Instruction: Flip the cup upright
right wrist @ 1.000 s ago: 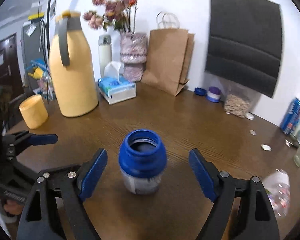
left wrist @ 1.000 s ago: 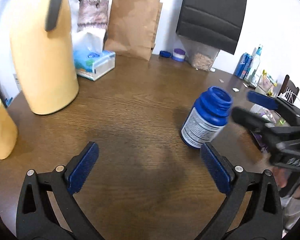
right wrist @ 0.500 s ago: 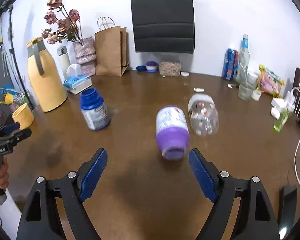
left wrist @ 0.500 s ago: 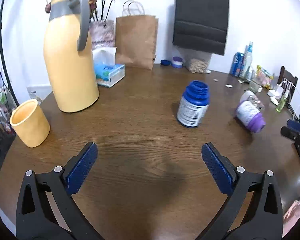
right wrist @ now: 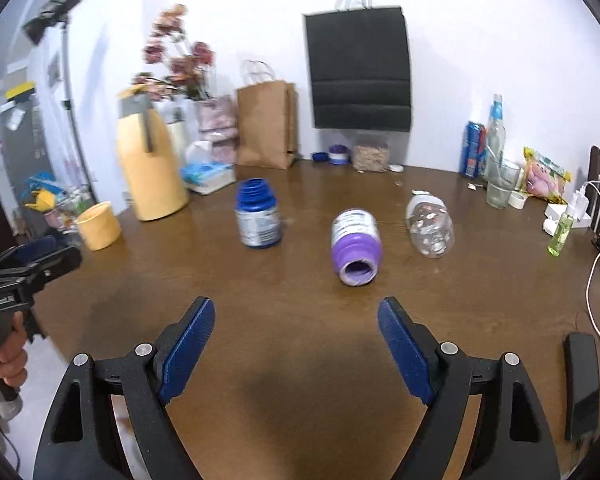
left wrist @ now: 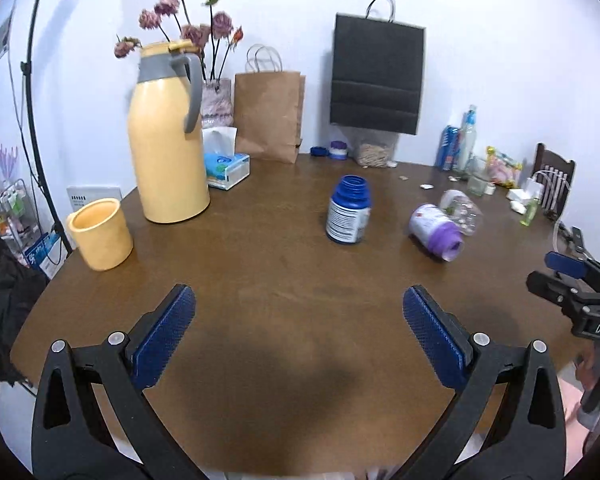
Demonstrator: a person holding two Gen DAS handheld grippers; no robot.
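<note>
A yellow cup [left wrist: 100, 234] stands upright, mouth up, at the table's left edge beside the yellow thermos [left wrist: 168, 140]; the right wrist view shows the cup [right wrist: 98, 226] too. A blue bottle [left wrist: 349, 210] stands upright mid-table. A purple-necked bottle [right wrist: 355, 246] lies on its side, mouth towards me, and a clear jar [right wrist: 430, 224] lies beside it. My left gripper [left wrist: 298, 300] is open over bare wood, well short of everything. My right gripper [right wrist: 296, 312] is open too, short of the purple bottle. Each gripper holds nothing.
A tissue box [left wrist: 226, 166], a brown paper bag [left wrist: 268, 116] and a black bag [left wrist: 376, 80] line the back. A drinking glass [right wrist: 500, 184], cans and a green spray bottle [right wrist: 562, 232] crowd the right. A flat black object [right wrist: 580, 384] lies near the front right edge.
Both grippers have pulled back from the blue bottle towards the table's front. The right gripper, which had its fingers on either side of that bottle, now faces the lying purple bottle.
</note>
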